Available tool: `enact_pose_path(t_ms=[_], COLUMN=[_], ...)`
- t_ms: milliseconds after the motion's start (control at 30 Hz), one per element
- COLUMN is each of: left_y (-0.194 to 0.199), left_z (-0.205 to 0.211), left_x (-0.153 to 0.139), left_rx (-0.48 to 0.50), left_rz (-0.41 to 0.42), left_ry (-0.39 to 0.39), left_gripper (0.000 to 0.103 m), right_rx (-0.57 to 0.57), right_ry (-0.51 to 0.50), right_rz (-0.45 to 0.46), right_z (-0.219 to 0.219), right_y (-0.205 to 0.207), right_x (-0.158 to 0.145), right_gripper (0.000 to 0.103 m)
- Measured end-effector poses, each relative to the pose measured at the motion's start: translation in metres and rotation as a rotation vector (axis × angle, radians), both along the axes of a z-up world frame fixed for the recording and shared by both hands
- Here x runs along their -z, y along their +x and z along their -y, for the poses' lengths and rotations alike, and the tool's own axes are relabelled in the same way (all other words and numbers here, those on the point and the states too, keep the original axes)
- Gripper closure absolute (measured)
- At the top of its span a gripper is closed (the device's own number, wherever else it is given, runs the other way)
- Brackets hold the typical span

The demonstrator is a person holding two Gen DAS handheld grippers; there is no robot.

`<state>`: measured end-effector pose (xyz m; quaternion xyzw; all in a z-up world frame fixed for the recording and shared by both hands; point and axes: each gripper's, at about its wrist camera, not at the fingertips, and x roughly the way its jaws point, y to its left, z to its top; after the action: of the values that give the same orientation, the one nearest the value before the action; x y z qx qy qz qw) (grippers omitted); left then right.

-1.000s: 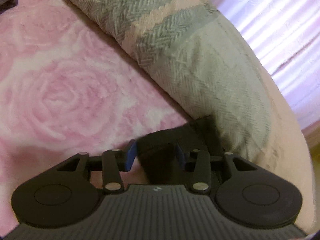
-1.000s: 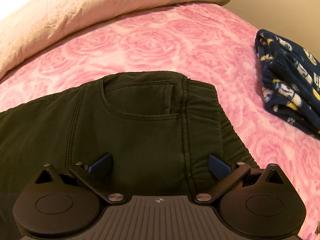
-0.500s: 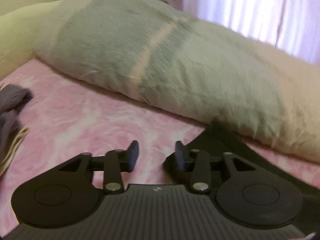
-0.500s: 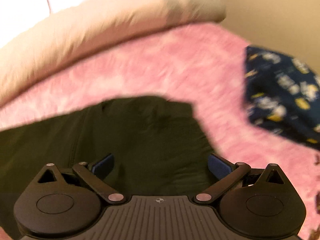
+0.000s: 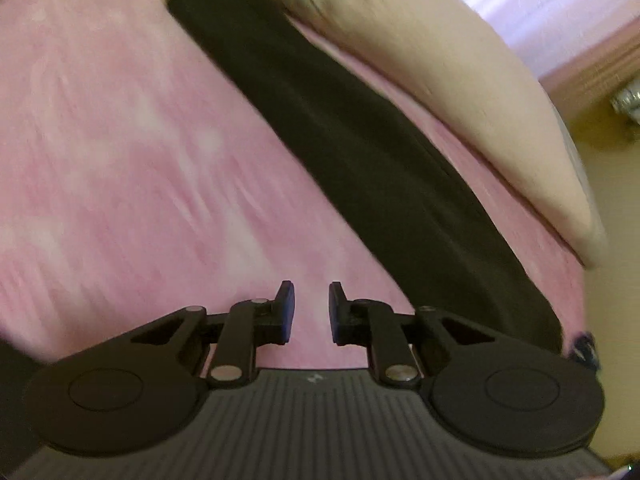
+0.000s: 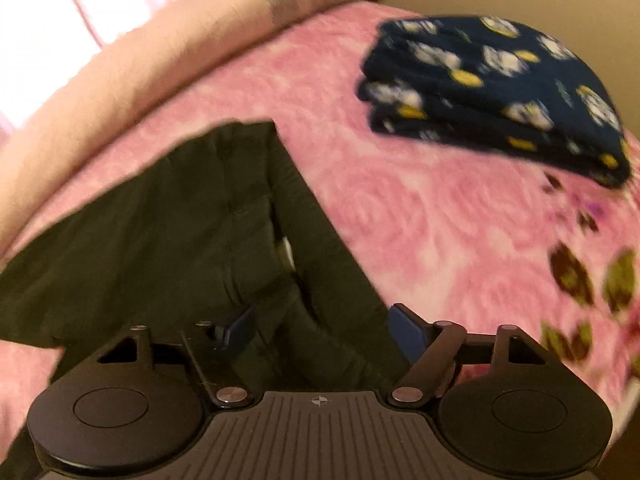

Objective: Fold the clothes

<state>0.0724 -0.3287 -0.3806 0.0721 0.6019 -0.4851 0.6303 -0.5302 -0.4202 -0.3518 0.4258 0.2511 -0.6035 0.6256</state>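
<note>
Dark green trousers (image 5: pixel 360 132) lie stretched across the pink rose blanket (image 5: pixel 120 140), running from the upper left to the lower right of the left wrist view. My left gripper (image 5: pixel 311 312) is open with a narrow gap and empty, over bare blanket just left of the trousers. In the right wrist view the trousers (image 6: pixel 180 220) lie with the waistband end nearest me. My right gripper (image 6: pixel 320 330) is open wide, its fingers on either side of the waistband fabric, not closed on it.
A folded navy patterned garment (image 6: pixel 492 80) lies at the far right of the bed. A beige and grey pillow (image 5: pixel 460 80) runs along the far edge behind the trousers, and shows in the right wrist view (image 6: pixel 140 52) too. The blanket has dark leaf print (image 6: pixel 572 276) at the right.
The left gripper let go of the trouser leg end and swung back, and now views the whole leg. The right gripper moved toward the right over the waistband, staying open.
</note>
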Motion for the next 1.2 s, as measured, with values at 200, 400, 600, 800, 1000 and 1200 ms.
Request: enact_pose_path(t_ms=[200,400,600,800,1000,1200], left_y=[-0.1,-0.17,-0.201,-0.212,-0.225,-0.231], left_z=[-0.029,-0.053,-0.066,-0.069,-0.069,-0.073], left_x=[-0.003,-0.008,-0.014,-0.012,0.003,0.014], left_rx=[-0.111,-0.216,-0.243,-0.246,-0.219,-0.207], left_rz=[-0.075,-0.076,-0.011,0.061,0.089,0.112], left_ry=[0.006,0.008,0.045,0.073,0.127,0.145], left_gripper=[0.09,0.09,0.09,0.087,0.087,0.085], right_rx=[-0.241,-0.463,-0.528,-0.586,-0.456,-0.467], right_ry=[0.027,0.192,0.256,0.079,0.137,0.141], right_rz=[0.161,0.457,0.604,0.478,0.382,0.361], right_z=[0.063,0.121,0.143,0.115,0.112,0.111], right_y=[-0.015,-0.032,-0.034,-0.04,-0.063,-0.079], right_x=[0.018,0.064,0.087,0.034,0.066,0.066], right_gripper=[0.035,0.056,0.098,0.1,0.1,0.1])
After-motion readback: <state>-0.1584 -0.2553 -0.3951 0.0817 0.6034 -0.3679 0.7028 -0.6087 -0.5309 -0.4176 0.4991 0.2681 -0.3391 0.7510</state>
